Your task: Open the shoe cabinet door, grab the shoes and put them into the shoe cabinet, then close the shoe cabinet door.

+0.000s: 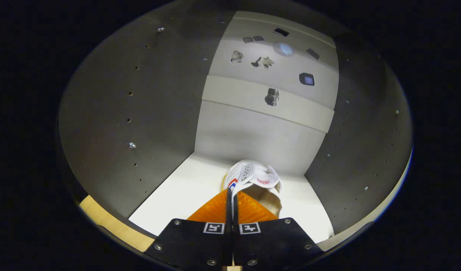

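I look into the open shoe cabinet [151, 105], with its grey side walls and a pale back panel. A white shoe [253, 178] with red and blue marks points toward the back, just ahead of my fingers and over the white cabinet floor [177, 195]. My gripper [232, 194] is shut on the shoe's collar edge, both fingers pressed together on the thin rim. Whether the sole touches the floor I cannot tell. The shoe's opening [266, 199] lies to the right of the fingers.
The cabinet's left wall [132, 124] and right wall [366, 150] stand close on both sides, dotted with shelf-pin holes and screws. The back panel [253, 139] carries small printed pictures high up. A wooden front edge [113, 226] lies at the lower left.
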Available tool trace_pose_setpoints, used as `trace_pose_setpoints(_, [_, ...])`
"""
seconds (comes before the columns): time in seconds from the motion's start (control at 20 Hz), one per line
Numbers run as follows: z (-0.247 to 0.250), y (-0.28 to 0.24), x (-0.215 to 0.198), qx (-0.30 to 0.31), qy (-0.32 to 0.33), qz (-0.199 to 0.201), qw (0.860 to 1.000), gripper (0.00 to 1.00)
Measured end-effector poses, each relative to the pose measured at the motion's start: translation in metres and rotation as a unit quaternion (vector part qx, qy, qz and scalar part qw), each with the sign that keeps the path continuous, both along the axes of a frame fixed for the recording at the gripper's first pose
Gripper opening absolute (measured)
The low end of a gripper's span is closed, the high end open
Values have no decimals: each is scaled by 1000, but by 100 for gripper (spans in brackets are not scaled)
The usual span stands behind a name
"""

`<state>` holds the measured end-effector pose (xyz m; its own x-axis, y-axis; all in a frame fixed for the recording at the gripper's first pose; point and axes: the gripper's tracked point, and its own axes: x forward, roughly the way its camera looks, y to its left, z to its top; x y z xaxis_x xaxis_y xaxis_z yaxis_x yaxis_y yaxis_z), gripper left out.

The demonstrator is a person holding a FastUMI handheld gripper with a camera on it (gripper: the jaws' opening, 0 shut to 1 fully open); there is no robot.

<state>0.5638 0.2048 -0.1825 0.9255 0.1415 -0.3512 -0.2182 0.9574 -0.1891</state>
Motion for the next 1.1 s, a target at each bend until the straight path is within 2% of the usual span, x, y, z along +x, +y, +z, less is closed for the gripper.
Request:
trace_pose_setpoints(0.05, [-1, 4, -2, 1, 2, 5, 1000, 3])
trace_pose_setpoints(0.15, [-5, 6, -11, 1, 14, 11, 1000, 16])
trace_pose_setpoints(0.2, [-2, 8, -16, 6, 10, 20, 1000, 33])
trace_pose_setpoints(0.25, [-1, 10, -18, 5, 6, 23, 1000, 42])
trace_pose_setpoints(0.35, [1, 17, -26, -1, 6, 32, 999, 73])
trace_pose_setpoints(0.4, [4, 15, -31, -8, 1, 31, 999, 85])
trace_pose_setpoints(0.5, [15, 8, -36, -15, -18, 22, 999, 92])
trace_pose_setpoints(0.6, [23, 4, -44, -6, -24, 11, 1000, 94])
trace_pose_setpoints(1.1, [87, -36, -130, 73, -45, -14, 996, 96])
